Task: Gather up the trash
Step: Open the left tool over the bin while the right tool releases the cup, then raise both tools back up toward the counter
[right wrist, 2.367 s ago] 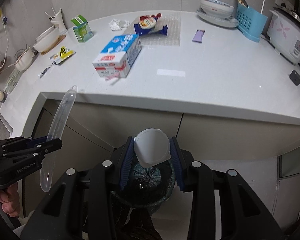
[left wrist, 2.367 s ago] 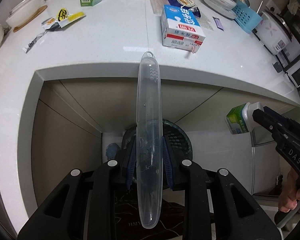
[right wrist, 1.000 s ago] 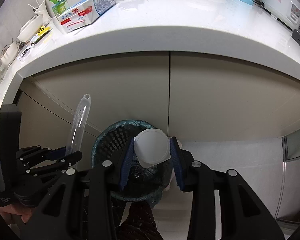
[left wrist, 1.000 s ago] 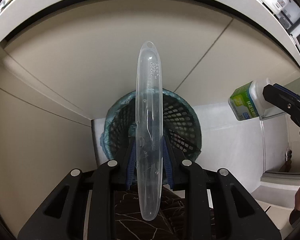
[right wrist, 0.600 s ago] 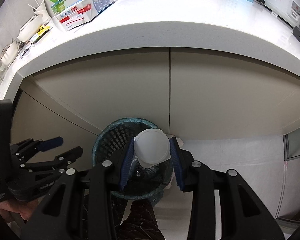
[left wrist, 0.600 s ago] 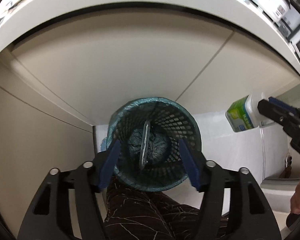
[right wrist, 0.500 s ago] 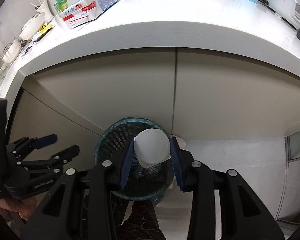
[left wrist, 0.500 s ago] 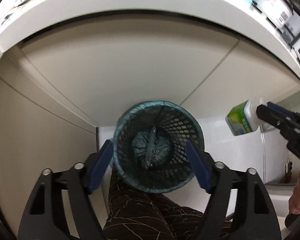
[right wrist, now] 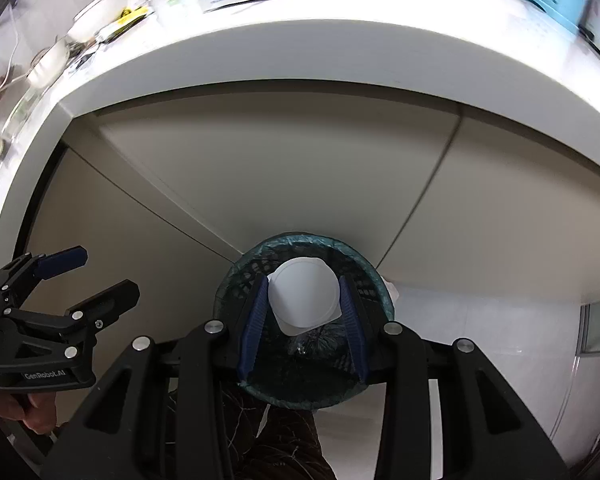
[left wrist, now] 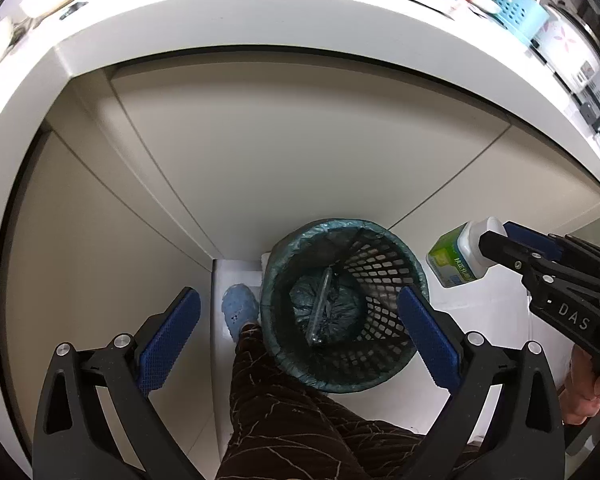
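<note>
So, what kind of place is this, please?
Most likely a home kitchen. A white countertop runs above beige cabinet doors, with a rice cooker and a blue utensil holder on it. A mesh waste bin lined with a bag stands on the floor below.

Both wrist views look steeply down from above; share mesh bin, cabinet fronts.
</note>
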### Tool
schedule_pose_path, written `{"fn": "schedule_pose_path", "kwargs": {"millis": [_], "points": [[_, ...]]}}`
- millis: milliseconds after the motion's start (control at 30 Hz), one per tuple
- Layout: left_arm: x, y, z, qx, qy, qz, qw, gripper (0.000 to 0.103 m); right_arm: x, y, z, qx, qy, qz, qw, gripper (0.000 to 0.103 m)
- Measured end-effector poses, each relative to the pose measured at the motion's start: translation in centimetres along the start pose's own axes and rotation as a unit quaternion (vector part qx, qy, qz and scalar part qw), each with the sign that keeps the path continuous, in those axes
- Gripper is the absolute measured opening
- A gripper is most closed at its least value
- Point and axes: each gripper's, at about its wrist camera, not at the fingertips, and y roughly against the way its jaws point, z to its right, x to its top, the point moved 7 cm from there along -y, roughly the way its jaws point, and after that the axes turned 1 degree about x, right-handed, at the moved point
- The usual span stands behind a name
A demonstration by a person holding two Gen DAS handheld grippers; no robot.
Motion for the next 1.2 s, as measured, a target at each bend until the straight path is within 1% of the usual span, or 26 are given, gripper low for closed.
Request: {"fn": "schedule_pose_path", "kwargs": {"millis": [100,133,200,267,433,500,533,667,933,1067,1133,1200], "points": [[0.0,-0.2,-0.4,0.005,0.004,-0.002,1.0,0.097,0.1,-0.2,-0.5,0.001,0.008,-0.006,1.0,0.036],[-0.2,-0.3,-0.5,0.005,0.005,-0.003,1.0,0.097,0.1,-0.2,-0.6,0.001,0.008,-0.008,1.0,0.039],[-0.2,-0.4,-0.7,0.005,0.008,-0.004,0.9999,0.097,0.3,-0.3,-0.8,-0.003,0.01,-0.008,1.0,0.062],[-0.2,-0.5,-0.8,0.003,0.009,-0.005,0.9999,0.097,0.5,0.0,-0.7,-0.012,0.01,0.0,1.0,0.066],[0.2,0.1,-0.8,0.008,0.005,-0.002,1.0,0.097,1.0,1.1,0.1,-0.03,0.001,0.009,1.0,0.082],[0.6,1.0,-0.9,0.005,0.009,0.005,0.9999,0.097,1.4,2.0,0.6,-0.043,-0.004,0.017,0.999,0.092],[0.7,1.4,-1.0,0.004,0.01,0.009,0.9999,0.097,1.7,2.4,0.8,-0.049,-0.006,0.023,0.999,0.094],[1.7,3.5,-1.1,0.007,0.008,0.026,0.9996,0.097,2.5,4.3,1.6,-0.07,-0.009,0.04,0.997,0.095],[4.1,7.6,-1.9,0.013,0.02,0.049,0.9985,0.097,4.4,8.1,3.0,-0.075,-0.029,0.059,0.995,0.095],[5.3,9.3,-2.4,0.012,0.026,0.052,0.9982,0.097,5.9,9.9,3.4,-0.073,-0.04,0.066,0.994,0.095],[5.9,9.8,-2.9,0.015,0.034,0.047,0.9982,0.097,6.6,10.8,3.3,-0.075,-0.044,0.07,0.994,0.095],[6.7,10.4,-3.4,0.005,0.049,0.049,0.9976,0.097,7.4,11.4,3.3,-0.075,-0.048,0.073,0.993,0.095]]}}
